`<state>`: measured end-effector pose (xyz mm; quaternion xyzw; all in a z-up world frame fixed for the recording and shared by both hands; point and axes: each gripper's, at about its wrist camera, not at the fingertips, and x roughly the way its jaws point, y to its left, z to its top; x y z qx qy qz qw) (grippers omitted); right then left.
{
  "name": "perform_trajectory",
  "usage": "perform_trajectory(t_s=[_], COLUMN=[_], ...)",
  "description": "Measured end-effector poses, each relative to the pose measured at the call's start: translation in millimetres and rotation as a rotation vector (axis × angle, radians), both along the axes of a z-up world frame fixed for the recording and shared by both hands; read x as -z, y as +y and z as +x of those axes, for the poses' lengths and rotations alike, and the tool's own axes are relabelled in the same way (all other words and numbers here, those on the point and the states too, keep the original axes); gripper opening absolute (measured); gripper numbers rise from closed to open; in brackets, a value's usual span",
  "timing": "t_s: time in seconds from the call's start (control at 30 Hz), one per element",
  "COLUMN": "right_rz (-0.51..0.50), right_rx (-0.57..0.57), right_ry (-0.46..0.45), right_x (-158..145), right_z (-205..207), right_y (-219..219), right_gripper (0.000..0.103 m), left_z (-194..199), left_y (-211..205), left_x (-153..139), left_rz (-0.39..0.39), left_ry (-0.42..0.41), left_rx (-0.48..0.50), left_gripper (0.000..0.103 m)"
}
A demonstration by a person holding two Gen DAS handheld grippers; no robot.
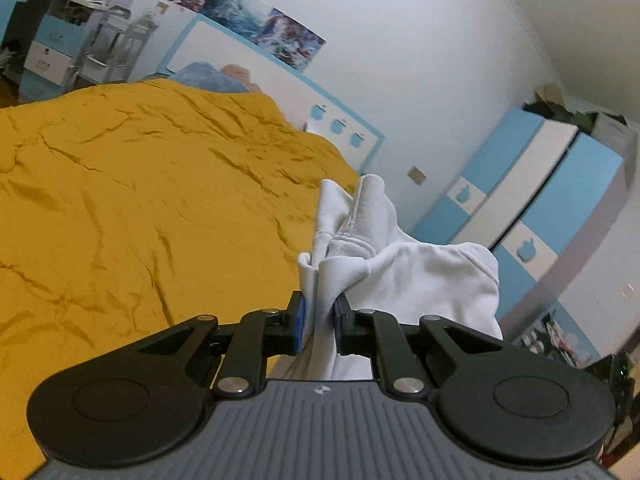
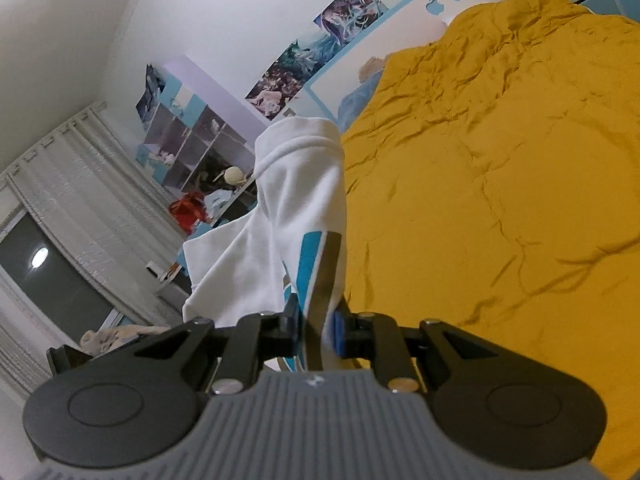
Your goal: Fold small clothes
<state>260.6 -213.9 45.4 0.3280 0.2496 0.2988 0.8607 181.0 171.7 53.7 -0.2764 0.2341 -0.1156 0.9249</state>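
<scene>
- While it hangs above the mustard-yellow quilted bed point(image 1: 140, 184), the white cotton garment with blue and grey stripes point(image 2: 288, 208) is bunched, its shape hard to read.
- Left claw point(image 1: 319, 322) clenches its white folds.
- Right claw point(image 2: 318, 330) clenches the striped edge.

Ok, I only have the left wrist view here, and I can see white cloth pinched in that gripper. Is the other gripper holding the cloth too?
Observer: Yes. The right gripper is shut on the white garment as well.
Operator: Is the cloth plain white all over? That's all I see.
Observer: No. At the right gripper it has a blue stripe beside a dark one.
Operator: What's behind it on that side?
Observer: A window with white curtains, and open shelves against the wall.
Operator: Is anything lying on the bed over there?
Observer: Only the yellow cover shows, wrinkled; no other clothes on the part in view.
</scene>
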Motion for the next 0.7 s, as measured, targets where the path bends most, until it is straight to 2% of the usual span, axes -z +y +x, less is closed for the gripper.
perform_trajectory(t_s=[0.13,0.27,0.4,0.6,0.7], right_rz=[0.022,0.020,0.009,-0.073,-0.101], right_rx=[-0.018,-0.024,-0.018,0.009,0.018], right_ry=[0.055,0.146,0.277,0.336,0.395], right_x=[8,37,81,113,136], right_z=[-35,-46,-22,25,44], right_y=[-20,-28,-20,-5,-3], right_gripper=[0.011,0.011,0.011,0.011,0.011], left_z=[-16,-8,24,74,90], left_y=[-12,-8,3,14,19], left_x=[10,47,93,140,168], left_rz=[0.013,-0.014,-0.057,-0.048,-0.047], left_ry=[0.047,0.159,0.279,0.420,0.499], left_rx=[0.041,0.034,0.004,-0.011,-0.025], left_gripper=[0.015,0.015,0.015,0.015,0.015])
